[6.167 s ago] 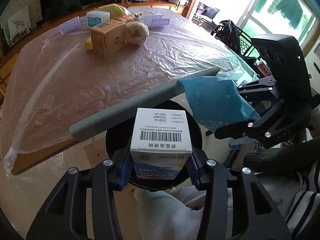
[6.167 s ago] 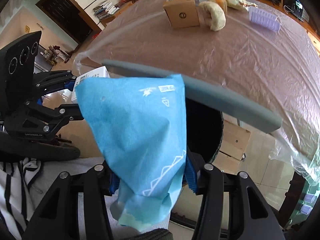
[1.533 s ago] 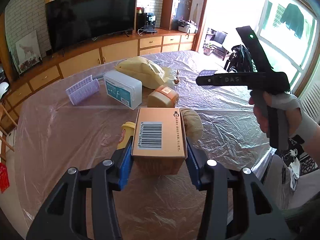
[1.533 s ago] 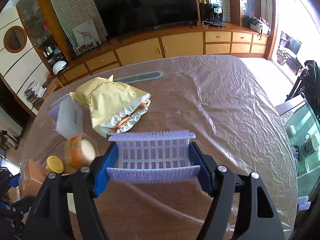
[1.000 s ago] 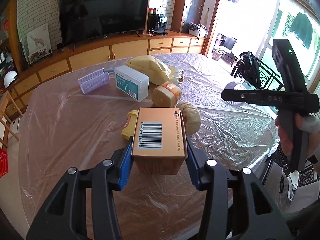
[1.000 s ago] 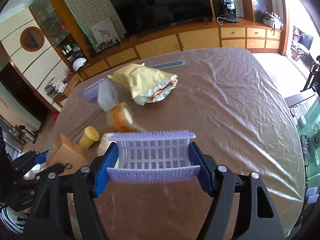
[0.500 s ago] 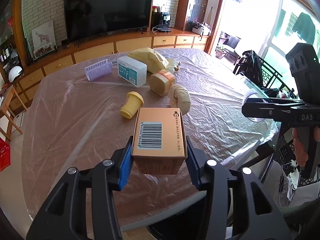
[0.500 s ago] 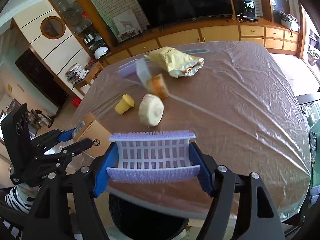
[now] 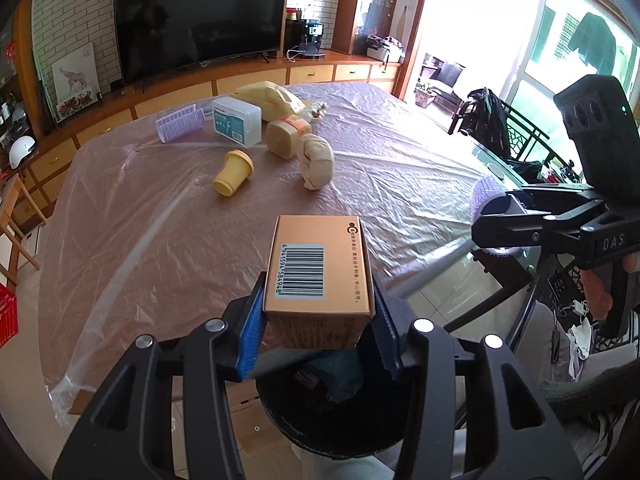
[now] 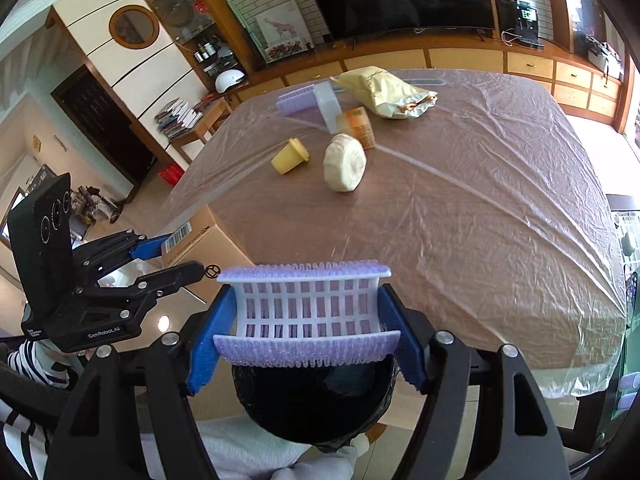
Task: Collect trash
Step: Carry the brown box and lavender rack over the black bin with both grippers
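- Cardboard box [image 9: 320, 270] is clamped between the blue pads of the left tool [image 9: 318, 322], barcode face up, carried past the near edge of the desk [image 9: 140, 240] and hung over the black bin [image 9: 320, 420], so a release should drop it straight in.
- Purple plastic roller [image 10: 306, 314] is pinched across its ends by the right tool [image 10: 306, 334], held level above the same bin's mouth [image 10: 316, 412]; a wide grip on the ends likely keeps the springy mesh from crushing.
- Both tools are clenched on their loads; neither item is let go yet.
- Bin is placed below the desk edge at 6 o'clock in both wrist views, lined dark, with some blue-green rubbish already seen inside.
- Left on the film-covered desk, toward 12 o'clock in the left view: yellow cup [image 9: 233, 172] lying on its side, pale round bun [image 9: 316, 162], orange-lidded tub [image 9: 286, 138], white box [image 9: 236, 120], second purple roller [image 9: 180, 124], yellow bag [image 9: 268, 98].
- Judged: two of the pieces are at drop stage; about six are still to be collected.
- Risk: both tools crowd one opening, so a staggered release seems safer.
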Demonstrator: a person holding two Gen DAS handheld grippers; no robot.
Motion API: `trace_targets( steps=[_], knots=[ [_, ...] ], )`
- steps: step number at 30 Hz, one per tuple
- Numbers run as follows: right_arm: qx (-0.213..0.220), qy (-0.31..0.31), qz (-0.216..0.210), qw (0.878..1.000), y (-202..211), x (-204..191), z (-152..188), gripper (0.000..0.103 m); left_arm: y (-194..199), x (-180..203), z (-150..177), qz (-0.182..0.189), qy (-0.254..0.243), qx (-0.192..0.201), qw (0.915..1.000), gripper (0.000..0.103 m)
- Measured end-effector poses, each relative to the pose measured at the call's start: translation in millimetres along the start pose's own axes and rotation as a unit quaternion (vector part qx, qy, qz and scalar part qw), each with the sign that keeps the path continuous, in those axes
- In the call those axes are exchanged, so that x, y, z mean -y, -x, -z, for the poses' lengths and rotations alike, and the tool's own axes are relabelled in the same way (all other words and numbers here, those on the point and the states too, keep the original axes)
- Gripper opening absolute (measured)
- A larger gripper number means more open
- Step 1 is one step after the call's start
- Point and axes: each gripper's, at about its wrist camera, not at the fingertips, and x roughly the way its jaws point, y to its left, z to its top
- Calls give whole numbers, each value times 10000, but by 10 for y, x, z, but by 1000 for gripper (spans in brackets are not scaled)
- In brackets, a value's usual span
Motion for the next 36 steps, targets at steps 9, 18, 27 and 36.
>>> trace_targets(
  steps=[9, 18, 27, 36],
  knots=[
    [-351, 396, -109, 9985, 24, -156, 293, 70, 61, 233, 247, 245, -248, -229, 9991, 49],
    [-568, 537, -107, 9969, 14, -199, 530, 70, 67, 454, 386, 329, -425, -360, 9979, 49],
    [-738, 550, -20, 9958, -92, -189, 659, 70, -39, 518, 502, 371, -456, -613, 9964, 48],
    [-1061, 667, 119, 9920, -402, -198, 786, 70, -257, 465, 735, 172, -418, -1008, 9939, 48]
  ],
)
